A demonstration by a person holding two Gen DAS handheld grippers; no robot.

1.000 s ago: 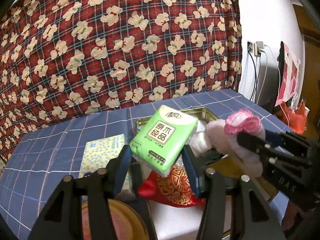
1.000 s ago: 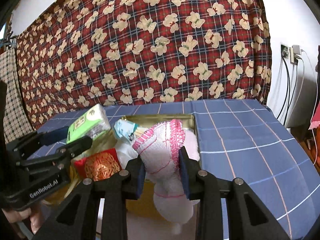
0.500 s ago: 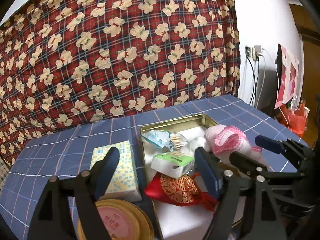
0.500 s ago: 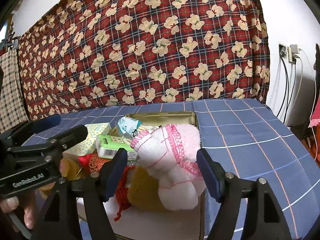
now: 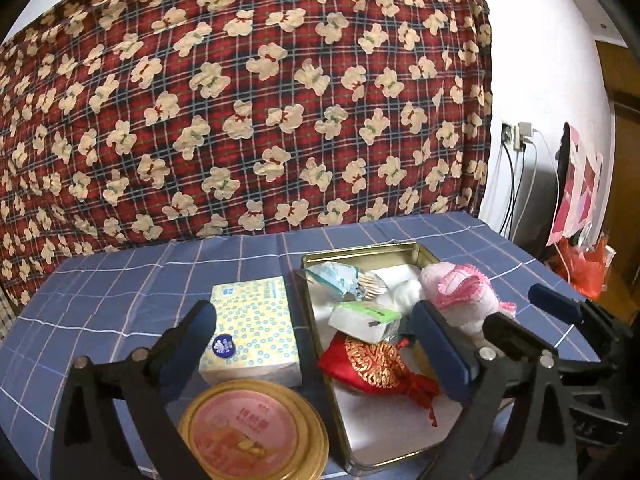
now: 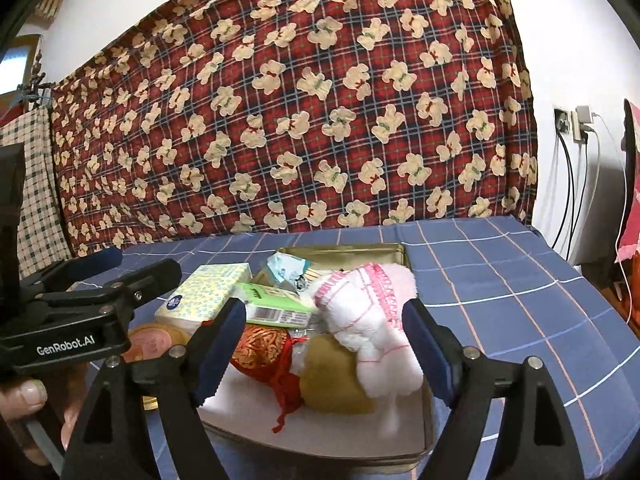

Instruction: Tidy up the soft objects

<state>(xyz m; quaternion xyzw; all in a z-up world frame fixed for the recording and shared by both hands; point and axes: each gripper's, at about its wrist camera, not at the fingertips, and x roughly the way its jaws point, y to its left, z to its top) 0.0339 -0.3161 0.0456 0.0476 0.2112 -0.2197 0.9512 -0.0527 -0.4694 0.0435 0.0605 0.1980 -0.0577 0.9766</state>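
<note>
A gold rectangular tin (image 5: 360, 249) (image 6: 344, 247) on the blue checked cloth holds a green tissue pack (image 5: 366, 318) (image 6: 276, 304), a pink-and-white fluffy cloth (image 5: 464, 296) (image 6: 372, 312), a red-and-gold pouch (image 5: 372, 364) (image 6: 260, 344) and a blue-white packet (image 5: 336, 276). My left gripper (image 5: 316, 344) (image 6: 140, 266) hovers over the tin's near left side, jaws opening wide, nothing between the pads. My right gripper (image 6: 324, 336) (image 5: 520, 312) hangs over the tin's near right, jaws opening; the fluffy cloth lies between and below its fingers, untouched.
A yellow dotted tissue pack (image 5: 252, 328) (image 6: 204, 292) and a round gold lid (image 5: 248, 432) lie left of the tin. A brownish soft lump (image 6: 332, 376) sits in the tin. A bear-print plaid curtain (image 5: 260, 100) hangs behind. Cables and a socket (image 5: 516, 136) are at right.
The left gripper opened and dropped the green tissue pack into the tin. The right gripper opened and released the fluffy cloth into the tin. Both grippers drew back.
</note>
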